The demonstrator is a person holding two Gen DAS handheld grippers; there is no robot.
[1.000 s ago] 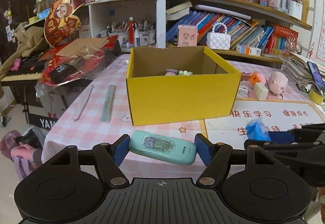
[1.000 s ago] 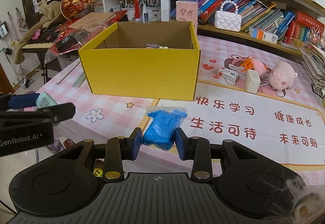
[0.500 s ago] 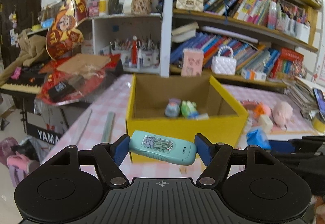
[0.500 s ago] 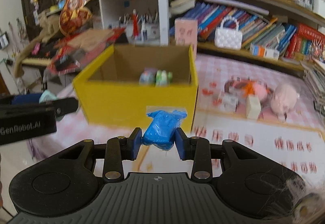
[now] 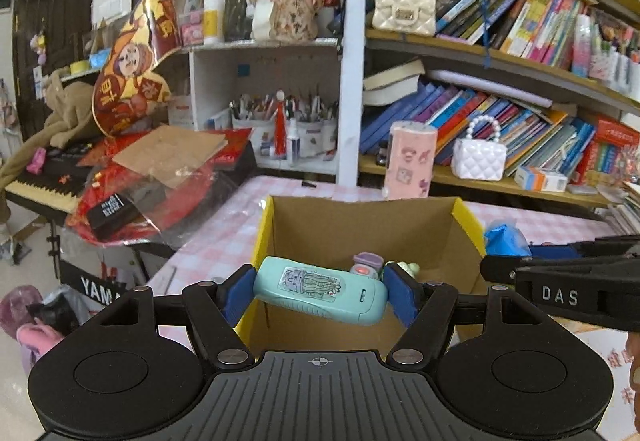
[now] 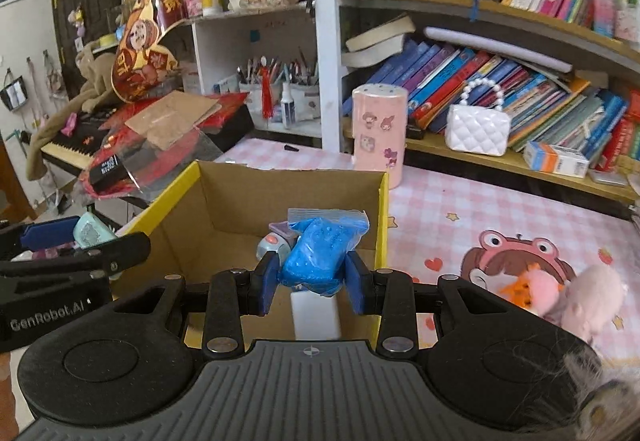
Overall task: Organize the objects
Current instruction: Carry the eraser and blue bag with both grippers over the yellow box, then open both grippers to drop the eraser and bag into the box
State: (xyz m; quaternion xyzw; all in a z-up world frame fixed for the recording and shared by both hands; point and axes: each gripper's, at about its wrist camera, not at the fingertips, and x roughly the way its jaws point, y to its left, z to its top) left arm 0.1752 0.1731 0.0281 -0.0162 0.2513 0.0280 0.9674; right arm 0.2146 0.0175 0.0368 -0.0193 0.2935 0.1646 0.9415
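My left gripper (image 5: 320,293) is shut on a mint-green oblong case with a cactus sticker (image 5: 320,295), held crosswise over the open yellow cardboard box (image 5: 262,225). My right gripper (image 6: 312,277) is shut on a small bag of blue stuff (image 6: 320,249), above the same box (image 6: 382,209). Small toys (image 5: 366,265) and a white block (image 6: 316,315) lie on the box floor. Each gripper shows at the edge of the other's view: the right gripper's black arm (image 5: 560,281), the left gripper's black arm (image 6: 60,261).
The box stands on a pink checked tablecloth (image 6: 460,201). Pink plush toys (image 6: 576,293) lie to its right. A pink canister (image 6: 378,129) and a white handbag (image 6: 478,129) stand behind it, before packed bookshelves. A keyboard with red clutter (image 5: 120,193) is at left.
Both grippers have moved forward and up, from in front of the box to above its opening. The box interior now fills the lower middle of both views. Both grips are unchanged.
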